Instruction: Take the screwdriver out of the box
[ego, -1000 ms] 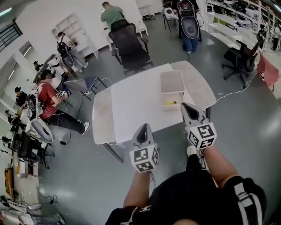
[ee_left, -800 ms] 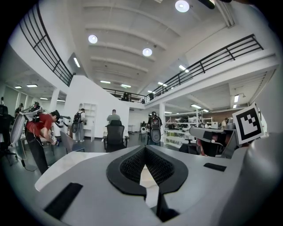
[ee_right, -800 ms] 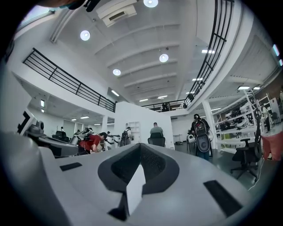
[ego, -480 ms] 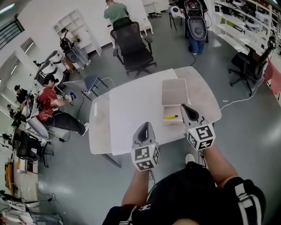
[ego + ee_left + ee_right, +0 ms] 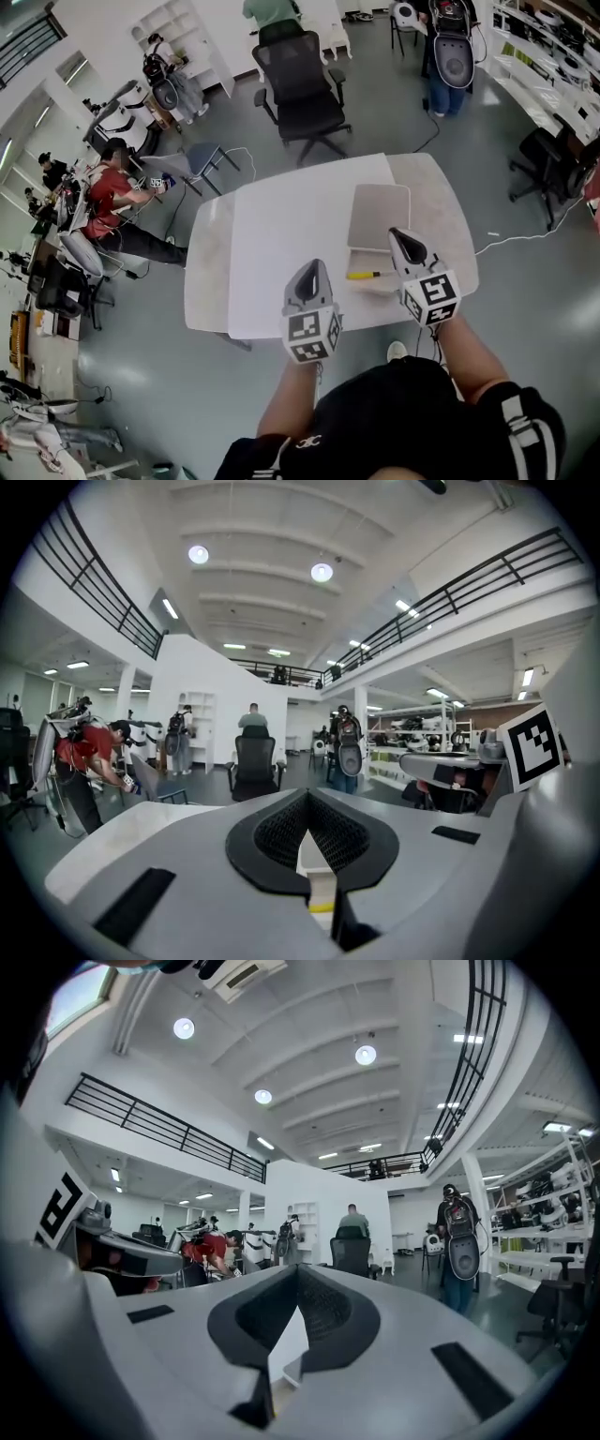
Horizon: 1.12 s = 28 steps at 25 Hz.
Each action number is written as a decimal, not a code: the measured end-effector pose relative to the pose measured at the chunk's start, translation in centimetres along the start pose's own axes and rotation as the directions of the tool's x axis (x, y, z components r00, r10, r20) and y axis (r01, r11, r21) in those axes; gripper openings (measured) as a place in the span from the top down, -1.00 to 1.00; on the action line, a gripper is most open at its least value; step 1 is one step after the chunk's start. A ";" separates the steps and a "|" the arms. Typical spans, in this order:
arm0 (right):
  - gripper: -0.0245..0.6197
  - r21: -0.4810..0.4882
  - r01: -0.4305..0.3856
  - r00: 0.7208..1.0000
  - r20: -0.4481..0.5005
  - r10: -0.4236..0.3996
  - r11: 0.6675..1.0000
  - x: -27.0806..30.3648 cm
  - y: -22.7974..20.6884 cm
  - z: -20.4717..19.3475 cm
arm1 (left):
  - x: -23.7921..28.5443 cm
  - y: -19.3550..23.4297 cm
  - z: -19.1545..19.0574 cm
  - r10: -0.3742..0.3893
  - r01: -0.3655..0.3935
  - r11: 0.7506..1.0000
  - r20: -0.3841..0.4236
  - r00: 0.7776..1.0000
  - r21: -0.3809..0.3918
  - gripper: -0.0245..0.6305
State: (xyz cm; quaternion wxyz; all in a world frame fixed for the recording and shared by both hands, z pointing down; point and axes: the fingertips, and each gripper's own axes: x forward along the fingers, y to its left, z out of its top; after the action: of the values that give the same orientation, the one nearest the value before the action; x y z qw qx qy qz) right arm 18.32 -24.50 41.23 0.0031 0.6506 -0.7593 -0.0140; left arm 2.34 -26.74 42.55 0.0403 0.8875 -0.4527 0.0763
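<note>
One box (image 5: 379,214) holds one yellow screwdriver (image 5: 360,276). Near the box are two grippers, the left gripper (image 5: 308,269) and right gripper (image 5: 397,233), both closed and empty.

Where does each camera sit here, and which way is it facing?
Head view: on the person's head, looking steeply down at table, box and screwdriver; left gripper, right gripper and forearms show.
Left gripper view: on the left gripper, facing along its shut jaws across the hall.
Right gripper view: on the right gripper, likewise along shut jaws.
Shared: all three show the black office chair.
</note>
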 end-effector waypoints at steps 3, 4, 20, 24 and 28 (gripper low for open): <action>0.89 0.028 -0.059 0.997 -0.040 0.060 0.998 0.9 -1.3 -1.4 | 1.3 -0.7 -0.4 0.032 -0.033 0.999 -0.019 0.999 -0.015 0.88; 0.89 0.036 -0.080 0.995 -0.054 0.081 0.996 1.2 -1.5 -1.8 | 1.5 -0.9 -0.4 0.044 -0.044 0.999 -0.025 0.999 -0.018 0.88; 0.89 -0.043 -0.401 0.874 -0.318 0.368 0.915 5.8 -0.6 -9.5 | 3.8 3.2 -2.7 0.174 -0.176 0.984 -0.093 0.980 -0.016 0.88; 0.89 -0.100 -0.492 0.806 -0.428 0.409 0.865 5.9 0.2 -11.9 | 3.7 3.7 -3.1 0.174 -0.176 0.984 -0.101 0.980 -0.015 0.88; 0.89 -0.113 -0.593 0.711 -0.538 0.453 0.798 5.9 1.3 -14.3 | 3.8 4.7 -3.6 0.178 -0.181 0.983 -0.121 0.977 -0.020 0.88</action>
State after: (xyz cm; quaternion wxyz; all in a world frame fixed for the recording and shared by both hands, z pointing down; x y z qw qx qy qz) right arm 16.48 -30.37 55.48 0.2879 0.3809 -0.8775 0.0448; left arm 0.42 -32.00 46.75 0.0737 0.8361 -0.5289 0.1256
